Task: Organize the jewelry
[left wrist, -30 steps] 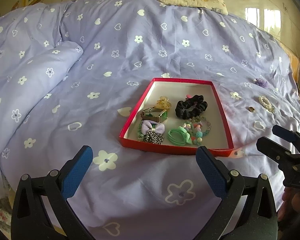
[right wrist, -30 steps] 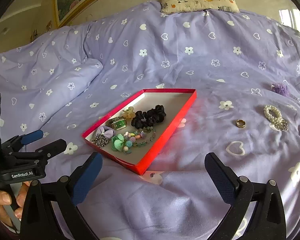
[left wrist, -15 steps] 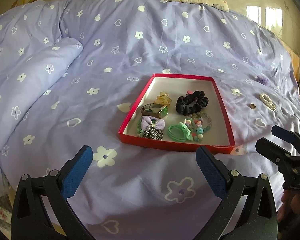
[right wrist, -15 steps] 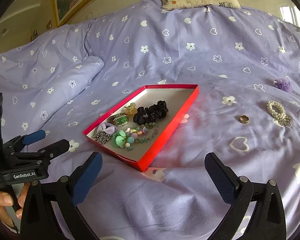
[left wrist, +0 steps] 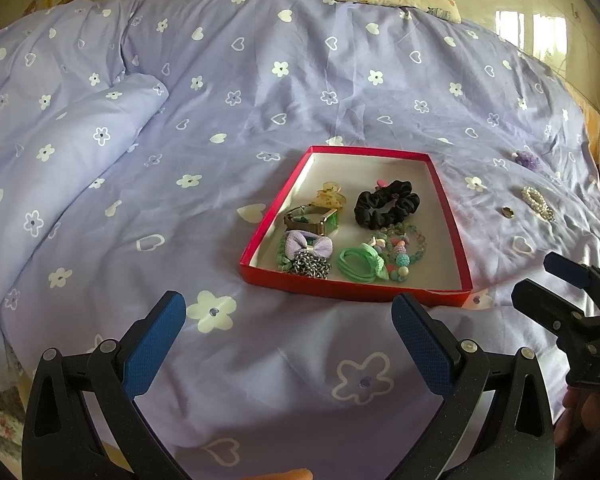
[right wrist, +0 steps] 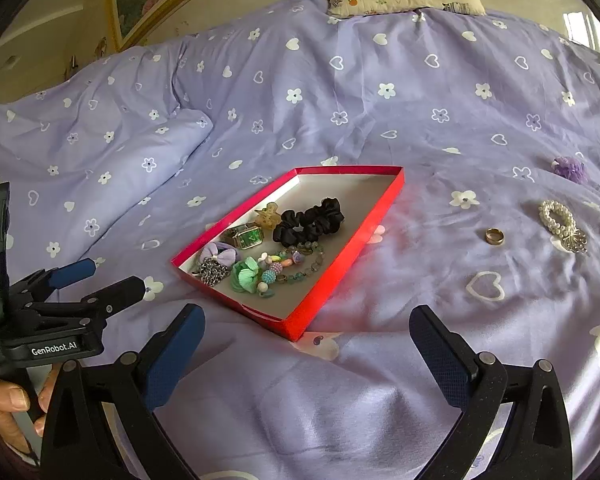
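Right claw (right wrist: 306, 354) released, blue pads wide apart, nothing between them; it hovers low over the bed's purple duvet (right wrist: 380, 92). Left claw (left wrist: 288, 338) likewise released and empty. Red tray (right wrist: 342, 270) lies at 12 o'clock of both claws, already holding a black scrunchie (right wrist: 310, 222), watch (right wrist: 250, 237), bow, chain and beads. Loose pieces remain at 2 o'clock of the right claw: gold ring (right wrist: 494, 236), pearl bracelet (right wrist: 558, 218), purple piece (right wrist: 570, 168) beyond. Judgement: jaws stand ready because these still need collecting; ring probably first, being nearest.

I note the box (right wrist: 342, 264) on the bedspread (right wrist: 380, 380), scrunchie (right wrist: 309, 222) inside; ring (right wrist: 494, 236) and bracelet (right wrist: 558, 220) lie right of it.
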The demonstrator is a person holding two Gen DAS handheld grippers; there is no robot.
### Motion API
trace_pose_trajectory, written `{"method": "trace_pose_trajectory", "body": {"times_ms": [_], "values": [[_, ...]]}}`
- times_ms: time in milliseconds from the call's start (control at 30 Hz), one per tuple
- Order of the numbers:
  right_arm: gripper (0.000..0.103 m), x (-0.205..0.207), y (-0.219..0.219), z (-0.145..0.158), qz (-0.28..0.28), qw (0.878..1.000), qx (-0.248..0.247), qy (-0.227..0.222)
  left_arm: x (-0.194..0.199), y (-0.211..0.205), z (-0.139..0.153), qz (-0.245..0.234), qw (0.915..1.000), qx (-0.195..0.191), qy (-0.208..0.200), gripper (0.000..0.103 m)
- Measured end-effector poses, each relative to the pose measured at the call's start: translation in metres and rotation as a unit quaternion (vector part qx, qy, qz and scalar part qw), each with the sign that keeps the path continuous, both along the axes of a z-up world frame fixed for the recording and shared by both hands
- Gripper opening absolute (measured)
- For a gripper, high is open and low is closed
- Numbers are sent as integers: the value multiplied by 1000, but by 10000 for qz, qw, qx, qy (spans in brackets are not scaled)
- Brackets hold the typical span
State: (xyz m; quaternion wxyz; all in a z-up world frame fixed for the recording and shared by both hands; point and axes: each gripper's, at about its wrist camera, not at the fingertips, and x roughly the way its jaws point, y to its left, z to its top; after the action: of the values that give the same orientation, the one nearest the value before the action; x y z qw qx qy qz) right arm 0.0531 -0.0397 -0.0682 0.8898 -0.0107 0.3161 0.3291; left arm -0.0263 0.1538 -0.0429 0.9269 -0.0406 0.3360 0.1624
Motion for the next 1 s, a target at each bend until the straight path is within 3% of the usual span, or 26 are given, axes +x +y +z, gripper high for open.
{"method": "trace_pose_trajectory", "body": {"times_ms": [1000], "values": [[103, -7, -1, 10, 42, 9998, 107, -135, -4, -1, 6, -4, 10000, 9, -54, 103]]}}
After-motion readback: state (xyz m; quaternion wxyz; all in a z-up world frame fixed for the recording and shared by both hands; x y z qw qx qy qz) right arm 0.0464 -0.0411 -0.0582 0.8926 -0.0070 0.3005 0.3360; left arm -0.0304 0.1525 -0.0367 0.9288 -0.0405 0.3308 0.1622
